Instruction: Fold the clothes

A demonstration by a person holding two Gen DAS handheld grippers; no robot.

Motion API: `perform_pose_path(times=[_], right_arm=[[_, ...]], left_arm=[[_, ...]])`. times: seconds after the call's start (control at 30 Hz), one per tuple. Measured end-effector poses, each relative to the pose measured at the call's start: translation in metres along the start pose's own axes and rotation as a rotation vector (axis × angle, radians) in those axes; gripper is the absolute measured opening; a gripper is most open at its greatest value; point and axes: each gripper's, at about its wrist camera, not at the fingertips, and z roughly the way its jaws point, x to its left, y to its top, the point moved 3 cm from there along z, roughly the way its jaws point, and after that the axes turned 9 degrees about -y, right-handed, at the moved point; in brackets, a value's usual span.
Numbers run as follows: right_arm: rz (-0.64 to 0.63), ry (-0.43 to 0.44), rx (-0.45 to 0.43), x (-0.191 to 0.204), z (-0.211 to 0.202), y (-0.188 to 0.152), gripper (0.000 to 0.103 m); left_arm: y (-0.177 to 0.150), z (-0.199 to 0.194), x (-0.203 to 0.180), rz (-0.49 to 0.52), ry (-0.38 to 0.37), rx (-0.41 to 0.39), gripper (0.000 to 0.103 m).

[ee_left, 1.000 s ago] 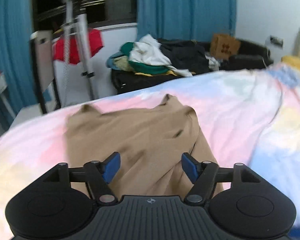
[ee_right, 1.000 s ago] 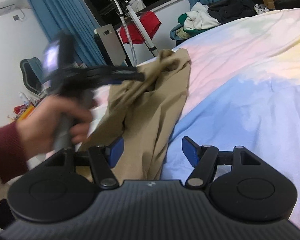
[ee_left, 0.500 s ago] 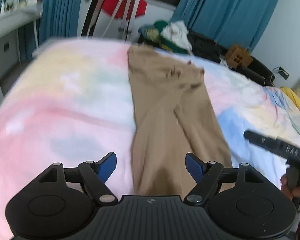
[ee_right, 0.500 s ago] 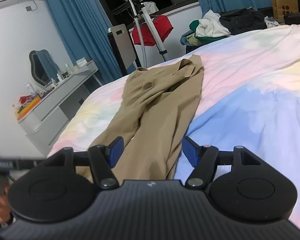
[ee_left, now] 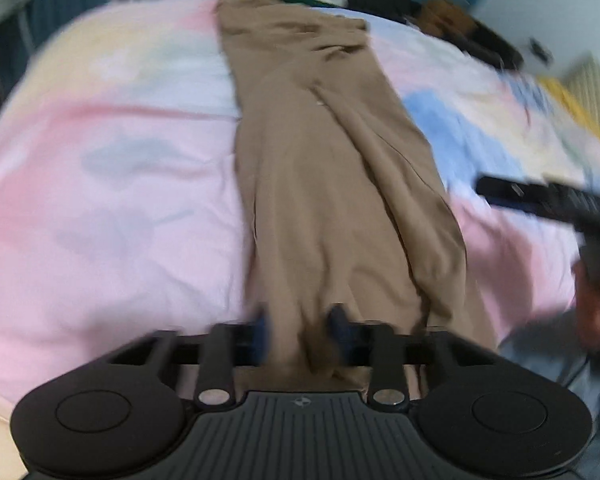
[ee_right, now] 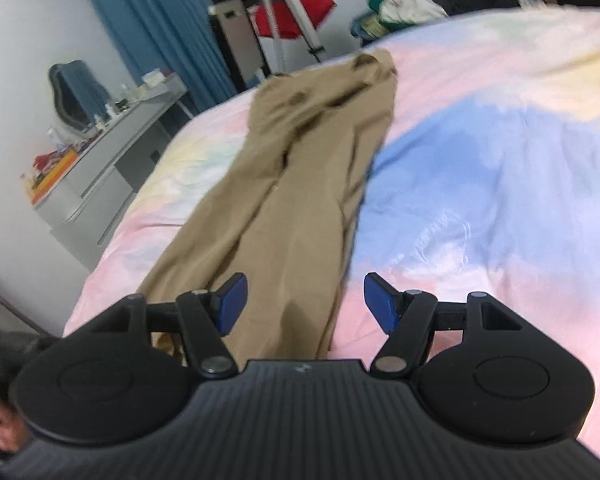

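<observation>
Tan trousers [ee_left: 323,168] lie lengthwise on the pastel bedspread [ee_left: 112,200], waist at the far end, leg ends near me. My left gripper [ee_left: 300,330] is low over the near leg ends, its blue fingers narrowed around a bunch of tan cloth; the view is blurred. In the right wrist view the trousers [ee_right: 300,184] run away from me. My right gripper [ee_right: 303,300] is open, hovering over the near leg end. The right gripper also shows in the left wrist view [ee_left: 539,196] at the right.
A pile of clothes [ee_right: 411,0] lies beyond the bed's far edge. A garment steamer stand [ee_right: 284,20] with a red item and blue curtains [ee_right: 152,20] stand behind. A grey dresser [ee_right: 108,160] is to the left of the bed.
My left gripper has dropped down to the trouser leg ends and its fingers have narrowed around the cloth. My right gripper moved lower and closer over the leg end, still open.
</observation>
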Motion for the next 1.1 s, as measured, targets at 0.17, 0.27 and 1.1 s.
perform_pose_path(times=[0.17,0.27,1.1], right_arm=[[0.015,-0.007,0.026,-0.005,0.006,-0.002,0.068],[0.011,0.003,0.028,-0.004,0.009,-0.001,0.068],[0.055,0.056,0.120,-0.003,0.025,-0.007,0.068]], left_arm=[[-0.001,-0.007,-0.049,0.225,0.071,0.030,0.004],[-0.002,-0.012,-0.078,0.359,0.114,0.048,0.004],[-0.010,0.016,-0.043,0.020,-0.122,-0.122,0.081]])
